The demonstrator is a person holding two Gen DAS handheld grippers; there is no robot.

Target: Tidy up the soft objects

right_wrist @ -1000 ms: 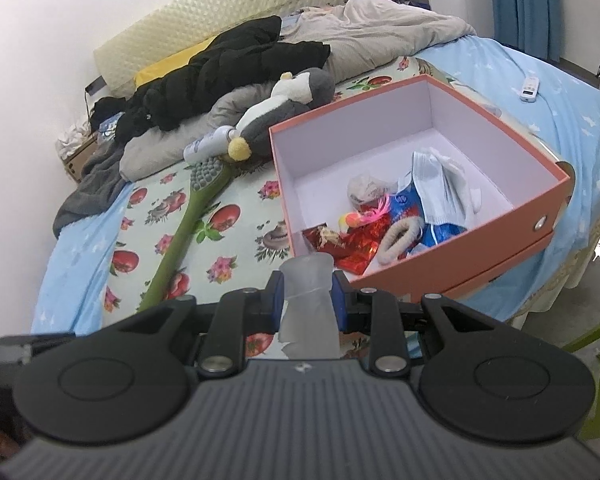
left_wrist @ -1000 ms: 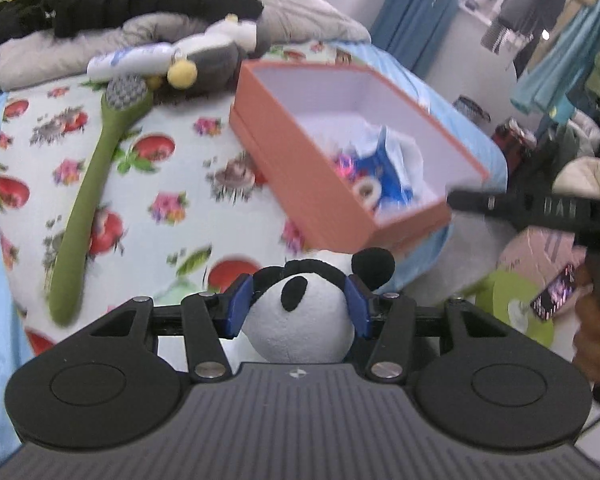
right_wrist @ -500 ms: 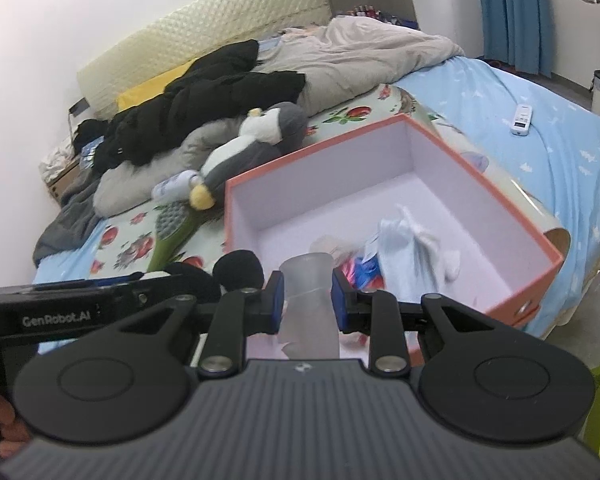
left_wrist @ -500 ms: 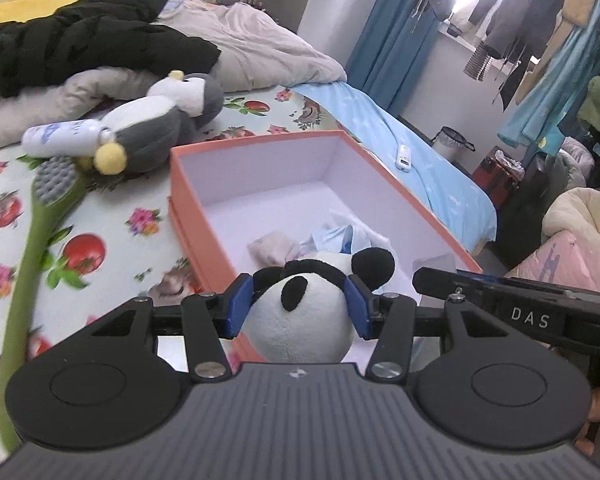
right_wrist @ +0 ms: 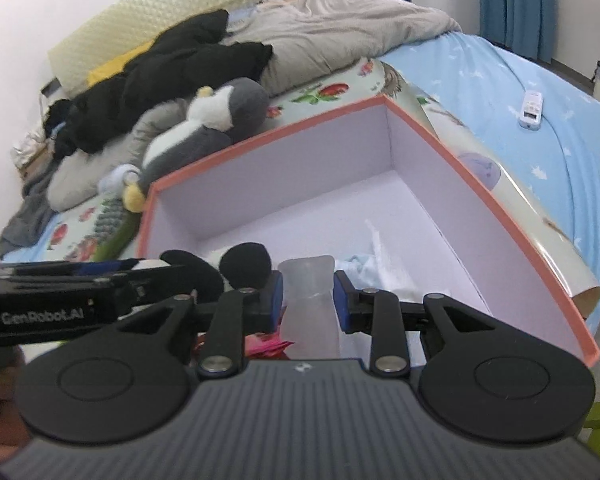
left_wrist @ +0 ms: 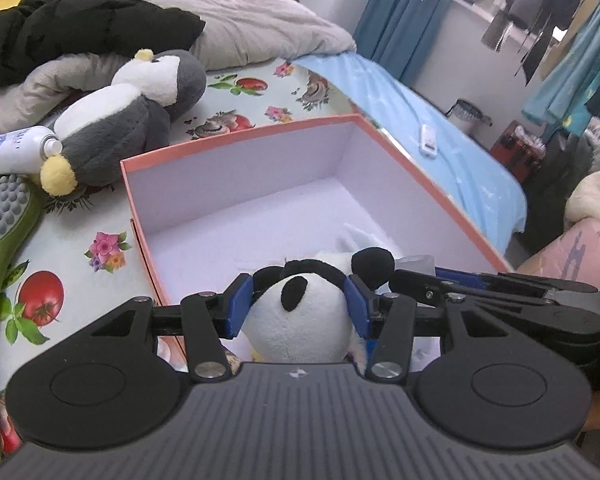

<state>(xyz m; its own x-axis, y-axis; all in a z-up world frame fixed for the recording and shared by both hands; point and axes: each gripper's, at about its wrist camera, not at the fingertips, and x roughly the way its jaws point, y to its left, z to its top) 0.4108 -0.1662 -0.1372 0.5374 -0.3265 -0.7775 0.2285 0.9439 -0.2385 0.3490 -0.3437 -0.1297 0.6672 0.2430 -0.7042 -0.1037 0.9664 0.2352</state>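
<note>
My left gripper (left_wrist: 300, 304) is shut on a black-and-white panda plush (left_wrist: 296, 328), its blue pads pressing the head from both sides. It hangs over the near part of an orange box with white inside (left_wrist: 240, 140). My right gripper (right_wrist: 306, 300) holds a translucent soft cup (right_wrist: 308, 280) upright between its pads; its jaws are opening, though the pads still touch the cup. It hovers over the same box (right_wrist: 480, 172), just right of the panda's ear (right_wrist: 246, 266). One of the right gripper's fingers (left_wrist: 480, 284) lies close beside the panda.
A grey penguin plush (left_wrist: 120, 120), a white bottle (left_wrist: 12, 148) and a green massage brush (left_wrist: 4, 224) lie left of the box on the flowered sheet. Black jacket (left_wrist: 60, 20) and beige quilt behind. A blue-white cloth (right_wrist: 376, 268) lies in the box. Remote (right_wrist: 532, 110) at right.
Both grippers have moved forward from the bed's edge to above the box, each carrying its object. The box now fills the middle of both views.
</note>
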